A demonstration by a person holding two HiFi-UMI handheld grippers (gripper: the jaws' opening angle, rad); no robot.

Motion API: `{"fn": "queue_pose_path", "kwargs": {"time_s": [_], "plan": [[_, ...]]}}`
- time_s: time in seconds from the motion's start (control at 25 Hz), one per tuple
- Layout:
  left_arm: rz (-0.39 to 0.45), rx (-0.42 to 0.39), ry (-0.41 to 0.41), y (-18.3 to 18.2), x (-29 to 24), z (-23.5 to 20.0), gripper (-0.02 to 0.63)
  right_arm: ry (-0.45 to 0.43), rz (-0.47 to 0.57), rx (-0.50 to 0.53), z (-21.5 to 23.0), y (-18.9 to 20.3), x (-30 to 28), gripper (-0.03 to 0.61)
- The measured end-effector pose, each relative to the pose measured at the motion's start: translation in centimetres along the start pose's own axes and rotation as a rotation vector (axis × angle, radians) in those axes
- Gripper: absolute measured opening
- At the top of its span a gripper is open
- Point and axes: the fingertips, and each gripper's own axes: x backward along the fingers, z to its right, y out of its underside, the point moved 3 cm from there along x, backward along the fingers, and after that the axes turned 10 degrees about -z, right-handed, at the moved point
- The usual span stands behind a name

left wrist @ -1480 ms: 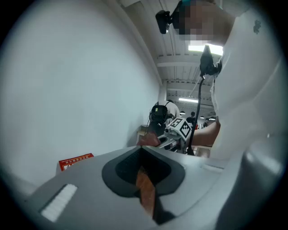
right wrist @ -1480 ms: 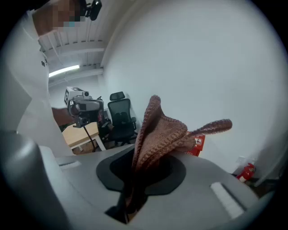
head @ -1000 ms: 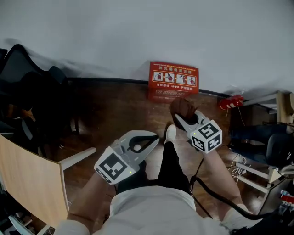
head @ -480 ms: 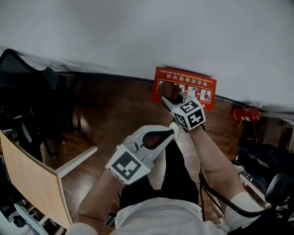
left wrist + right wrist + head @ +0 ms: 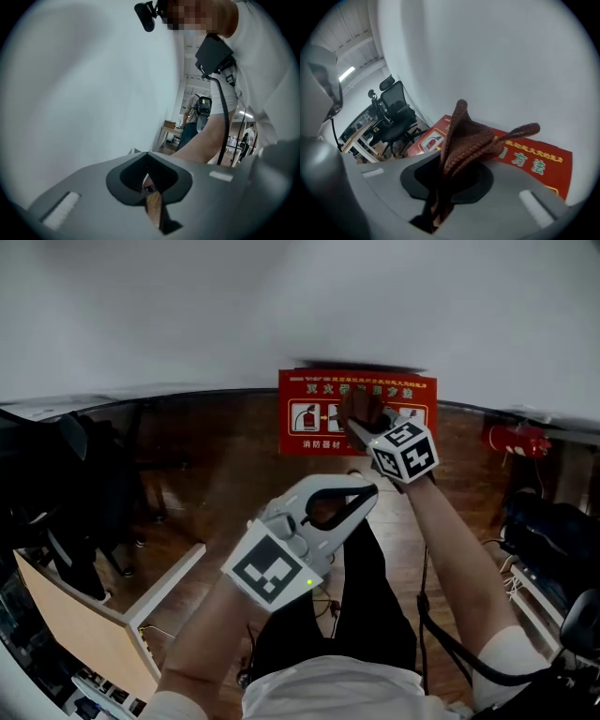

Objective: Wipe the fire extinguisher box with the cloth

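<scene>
With the right arm extended, the right gripper (image 5: 367,430) clamps the brown cloth (image 5: 359,408) over the fire extinguisher box (image 5: 309,418) front, while the left gripper (image 5: 368,489), jaws together and empty, is held near the box on a bent arm.

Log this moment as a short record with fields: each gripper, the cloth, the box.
Right gripper: shut on the brown cloth
Cloth position: in front of the red fire extinguisher box; contact cannot be told
Box: on the wooden floor, against the white wall
Left gripper: shut, nothing between its jaws, apart from the box
</scene>
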Motion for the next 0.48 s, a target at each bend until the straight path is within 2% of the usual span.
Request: {"fn": "queue_pose_path", "kwargs": {"time_s": [0.24,0.48], "plan": [[-0.034,-0.011,0.08,-0.4,-4.2,-0.1,0.0,0.052,-0.005,-0.098,6.2,4.6,3.9,0.052],[-0.068,-0.026,0.155,-0.9,-8.3,0.1,0.0,0.074,0.027,-0.168,10.7,7.5,7.3,0.052]]}}
